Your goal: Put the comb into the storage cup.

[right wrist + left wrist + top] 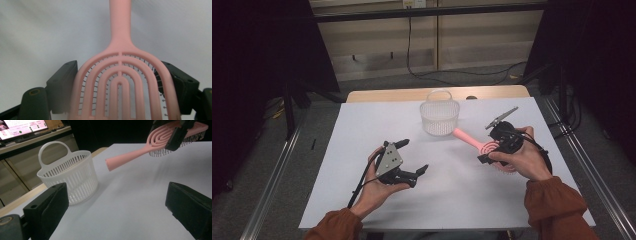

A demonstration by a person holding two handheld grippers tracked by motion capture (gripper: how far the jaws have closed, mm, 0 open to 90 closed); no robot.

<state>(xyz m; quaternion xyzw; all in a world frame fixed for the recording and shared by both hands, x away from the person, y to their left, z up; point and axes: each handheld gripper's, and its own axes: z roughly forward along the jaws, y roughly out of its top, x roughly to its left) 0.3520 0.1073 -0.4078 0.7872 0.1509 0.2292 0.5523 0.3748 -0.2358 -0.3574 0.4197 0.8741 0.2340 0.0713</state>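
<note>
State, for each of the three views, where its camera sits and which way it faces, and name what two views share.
High view: above the table's near edge, facing forward and down; both forearms, left tool, right tool.
Left gripper view: on the left tool, facing the white basket between open jaws.
Right gripper view: on the right tool, looking along the pink hairbrush clamped between its jaws.
Shared: the hairbrush.

Rust-orange long sleeves (pixel 557 200) on both forearms, cuffs gathered at the wrists. Left gripper (pixel 412 157): black body, blocky black jaws, grey three-cornered plate with small dark screw holes, black cable trailing. Right gripper (pixel 492 150): black, grey plate, round screw holes in jaw blocks.
</note>
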